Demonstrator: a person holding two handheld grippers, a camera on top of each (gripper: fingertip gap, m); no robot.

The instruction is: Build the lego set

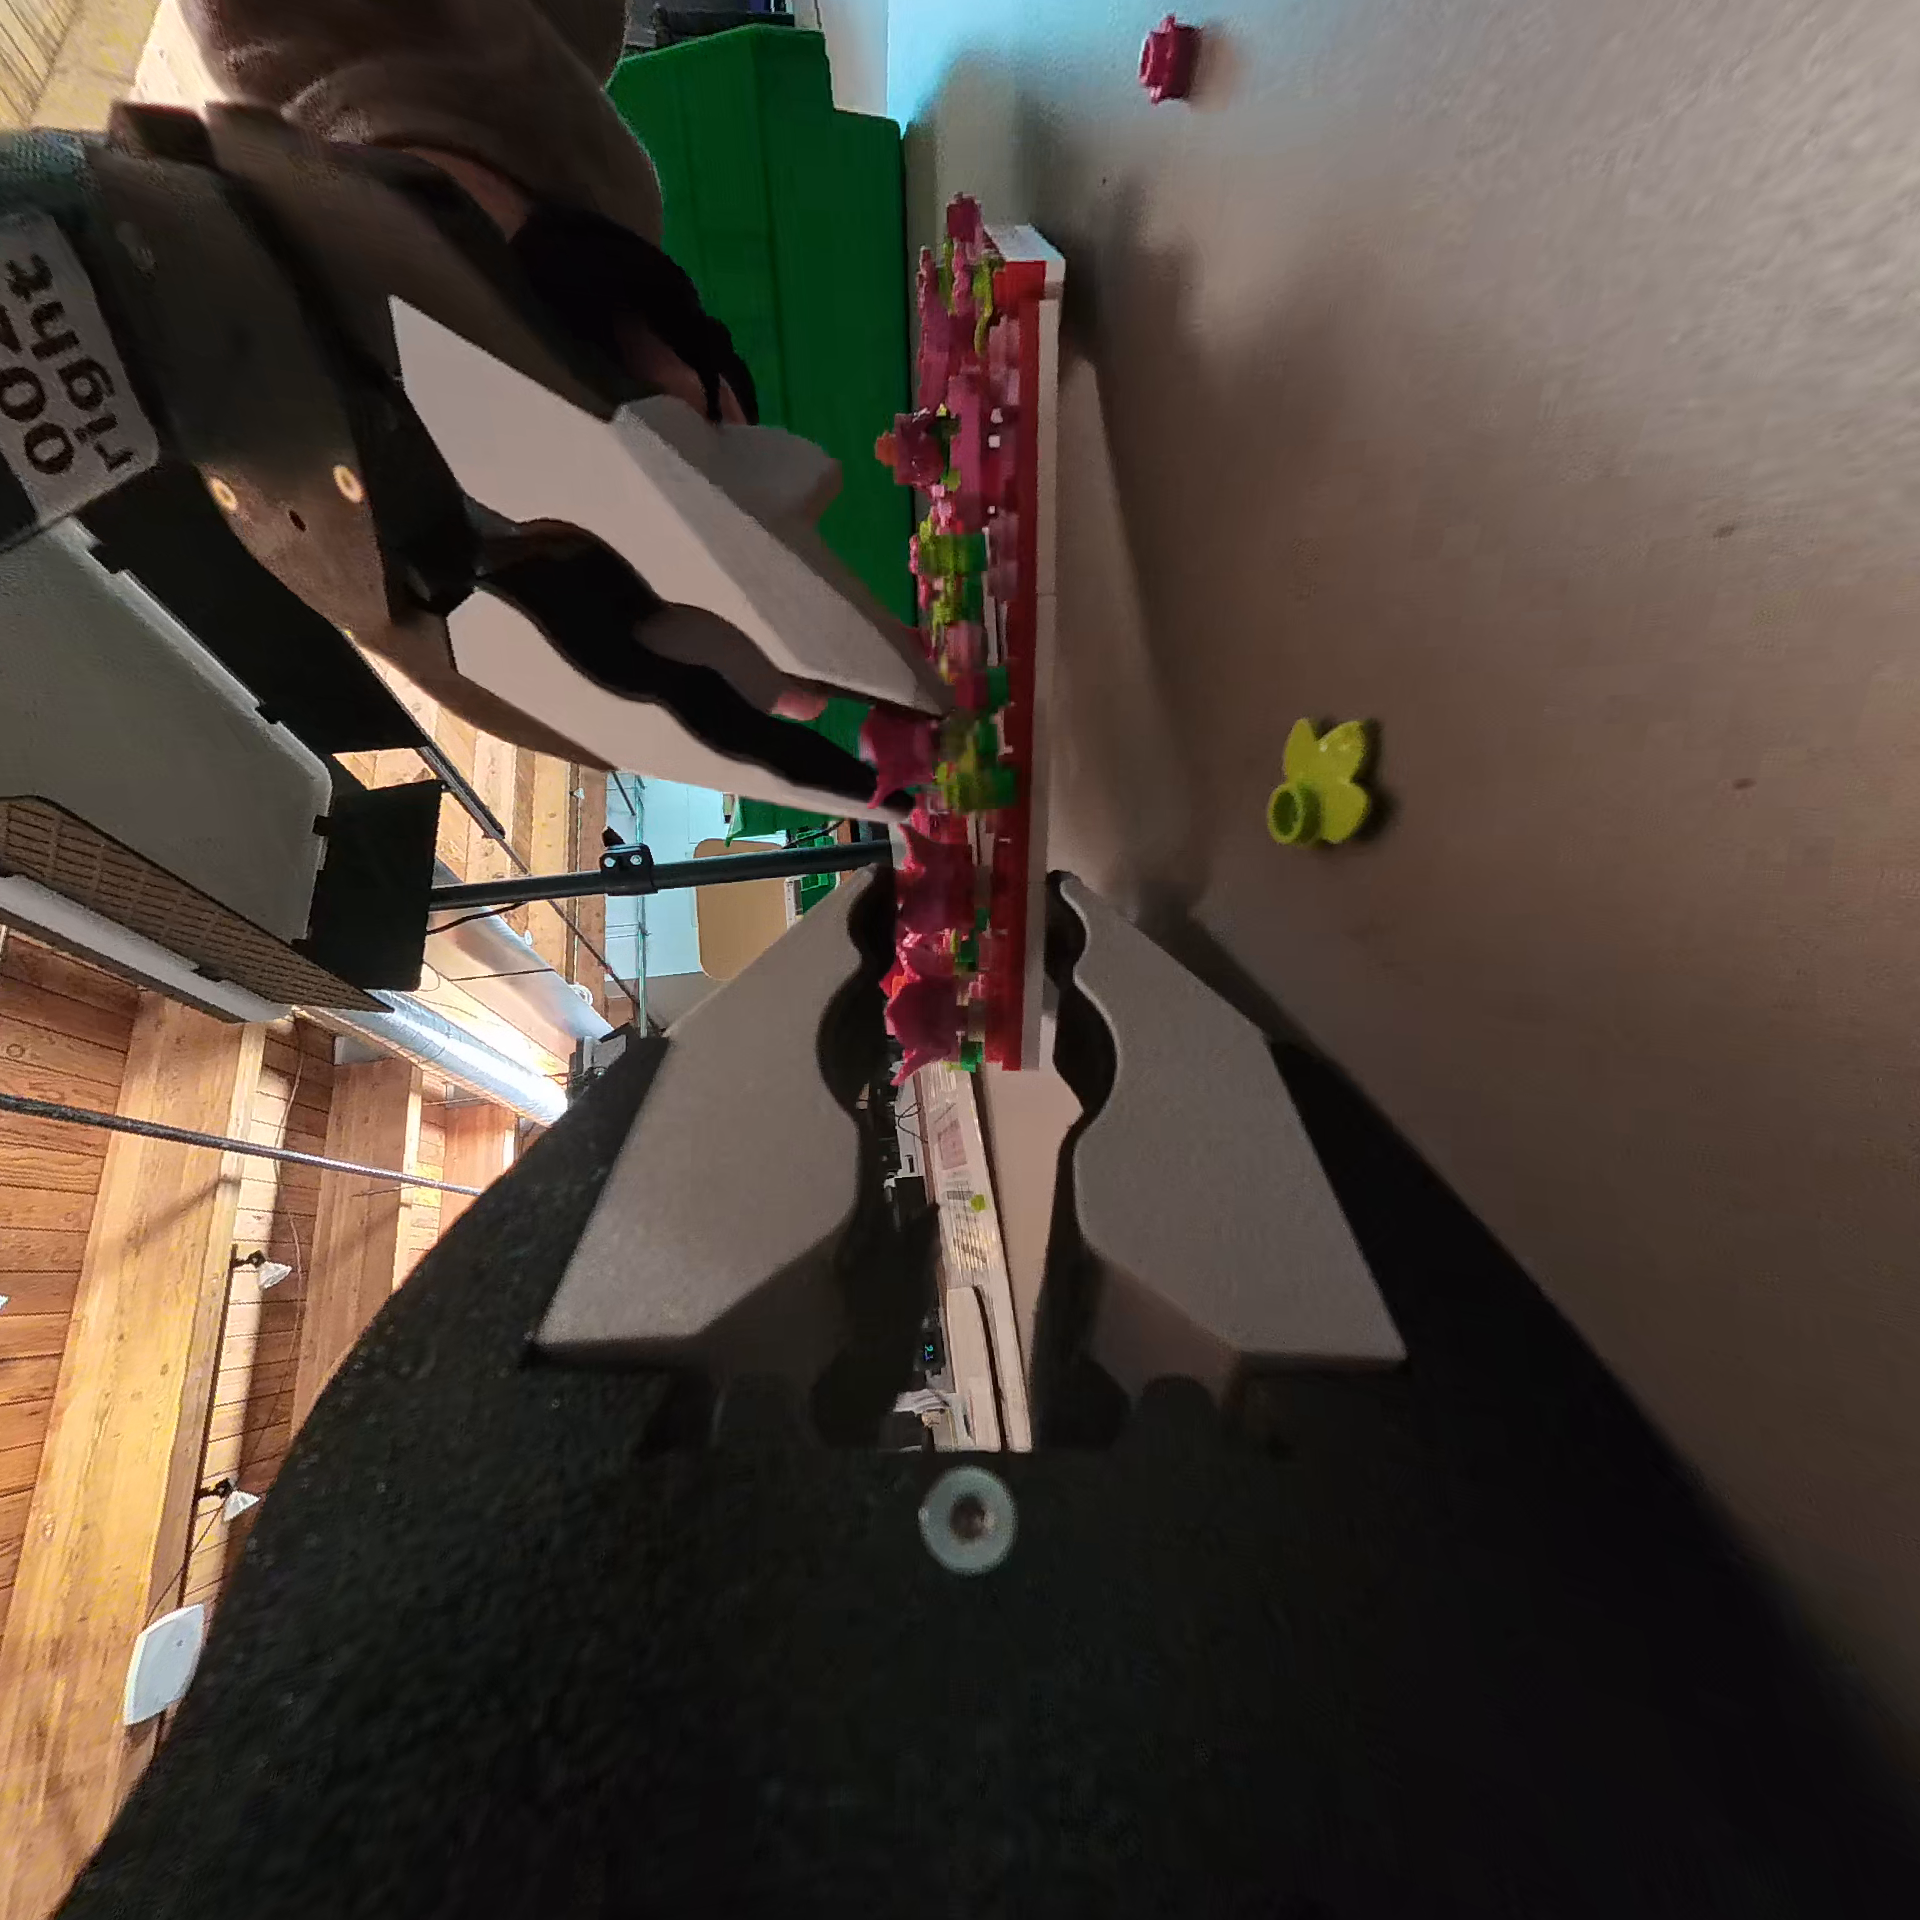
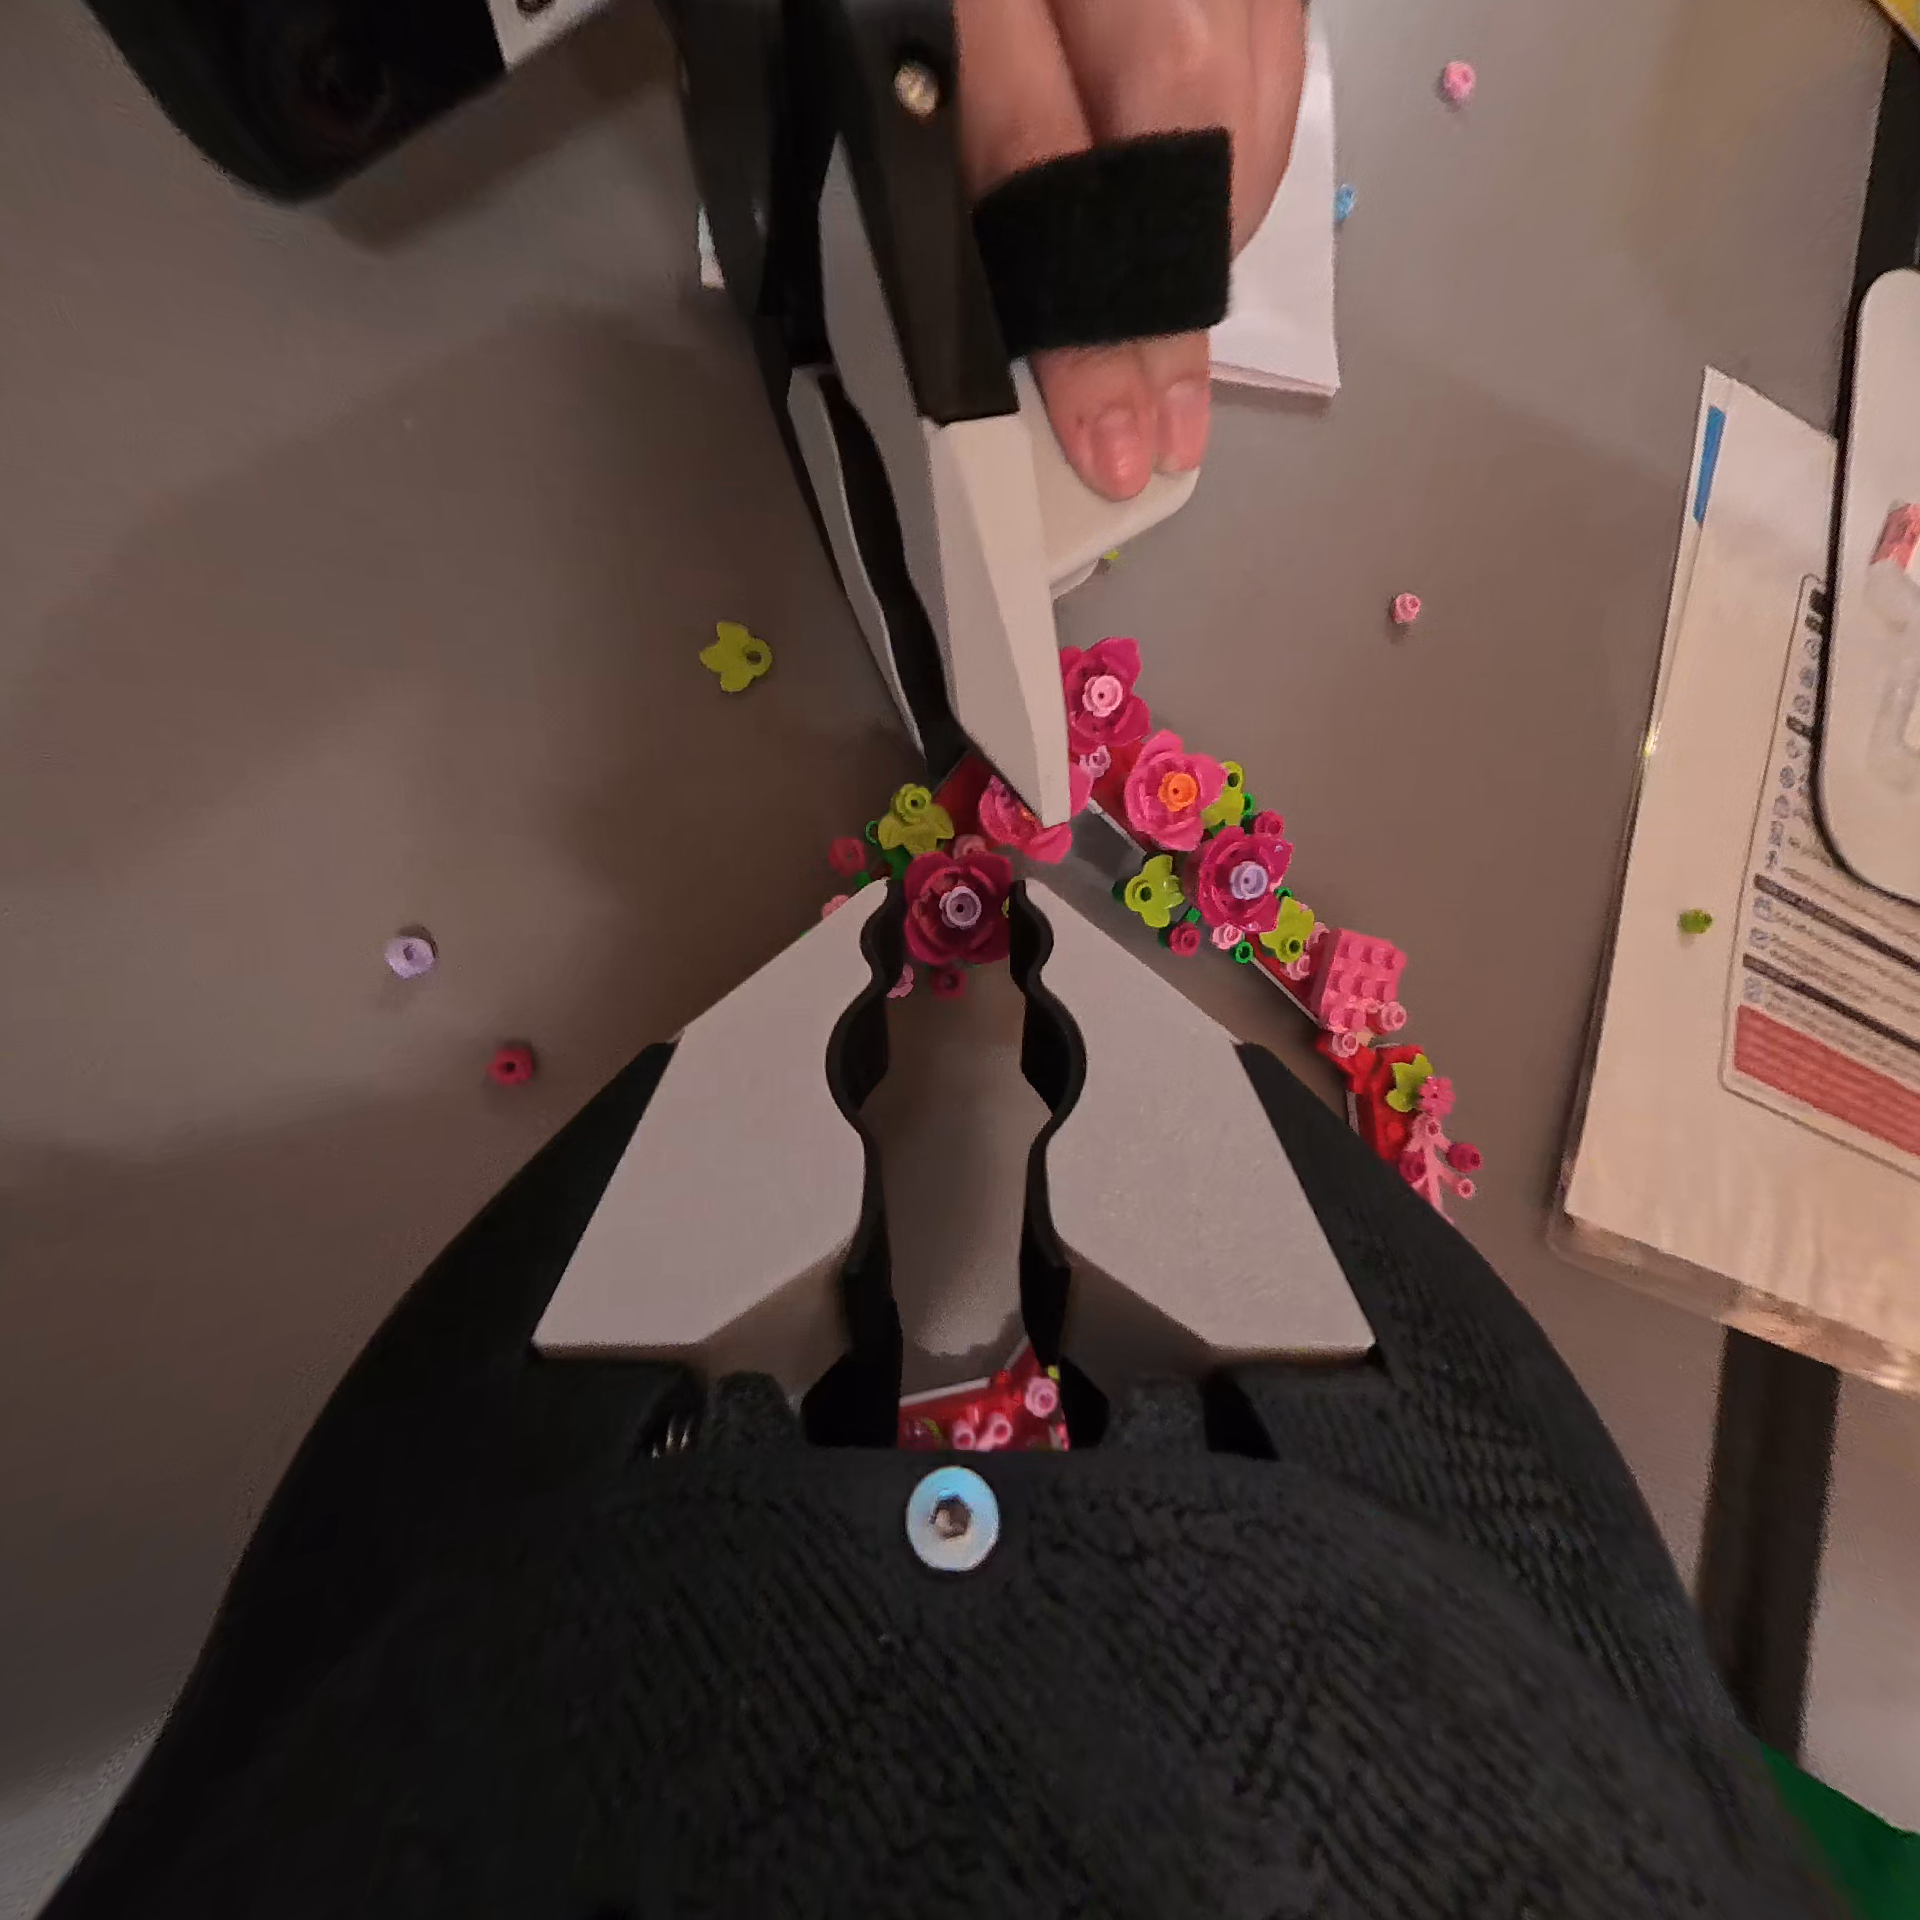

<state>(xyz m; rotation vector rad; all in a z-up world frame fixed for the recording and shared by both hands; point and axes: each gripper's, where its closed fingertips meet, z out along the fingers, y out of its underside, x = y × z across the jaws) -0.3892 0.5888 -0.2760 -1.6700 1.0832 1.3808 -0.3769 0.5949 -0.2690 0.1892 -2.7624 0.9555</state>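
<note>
The right gripper (image 2: 956, 914), at the centre of the right wrist view, is closed around a dark magenta flower (image 2: 957, 907) with a lilac centre stud, held at the fingertips just over the lego frame (image 2: 1340, 1023). The left gripper (image 1: 971, 883), low in the centre of the left wrist view, is clamped across the near edge of that frame, one finger above the flower layer and one below the white base, tilting it up from the counter (image 1: 1558, 520).

The risk, as I judge it, lies in the press. If the flower is not square on its stud, a push may snap neighbouring blooms off or pop it sideways out of the fingertips. Pressing against a frame held by one edge could make it pivot or slip from the left gripper. The left fingertip sits right beside the held flower in the right wrist view, so the two may collide.

Loose pieces lie around: a lime leaf (image 1: 1325, 781) at right of the left wrist view, a lilac stud (image 2: 410, 953) and a magenta stud (image 2: 510, 1065) at left of the right wrist view.
</note>
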